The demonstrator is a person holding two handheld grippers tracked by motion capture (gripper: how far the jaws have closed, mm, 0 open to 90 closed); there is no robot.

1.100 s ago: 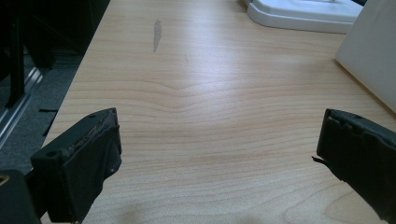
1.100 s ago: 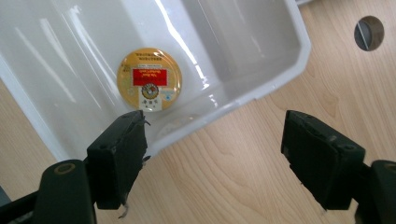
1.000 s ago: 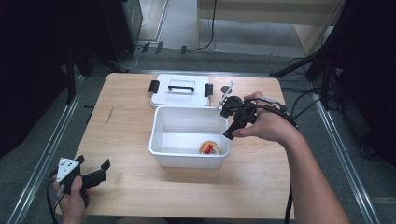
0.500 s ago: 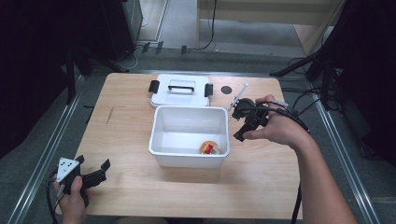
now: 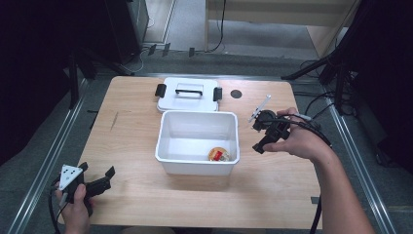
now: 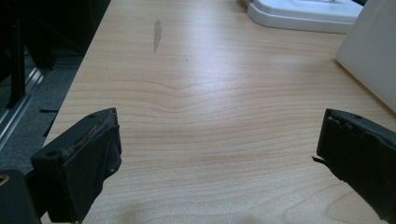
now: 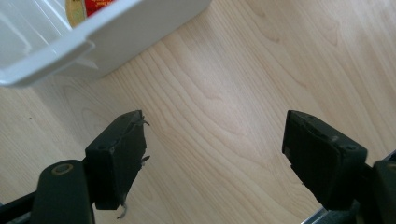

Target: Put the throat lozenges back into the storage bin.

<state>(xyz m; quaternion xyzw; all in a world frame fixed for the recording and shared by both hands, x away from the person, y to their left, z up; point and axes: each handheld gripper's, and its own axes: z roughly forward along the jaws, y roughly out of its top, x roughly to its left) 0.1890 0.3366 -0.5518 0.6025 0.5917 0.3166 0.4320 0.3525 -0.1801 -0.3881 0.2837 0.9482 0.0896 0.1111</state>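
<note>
A white plastic bin (image 5: pixel 197 168) stands open in the middle of the wooden table. A small round yellow and red item (image 5: pixel 219 154) lies in its front right corner. The bin's white lid (image 5: pixel 189 95), with black clips, lies flat just behind it. My right gripper (image 5: pixel 257 136) hovers just right of the bin, open, with bare wood between its jaws (image 7: pixel 215 154). The bin's rim (image 7: pixel 116 28) and the item (image 7: pixel 86 7) show at the top left of the right gripper view. At the table's front left corner my left gripper (image 5: pixel 96 170) is open over bare wood (image 6: pixel 217 158).
A small dark round spot (image 5: pixel 236 93) marks the table right of the lid. Cables trail off the table's right side near my right forearm. The bin's wall (image 6: pixel 373 56) and the lid (image 6: pixel 303 11) sit far ahead in the left gripper view. Dark floor surrounds the table.
My right hand has moved rightward and a little lower, from the bin's right rim to the open table beside it. The left hand has stayed put.
</note>
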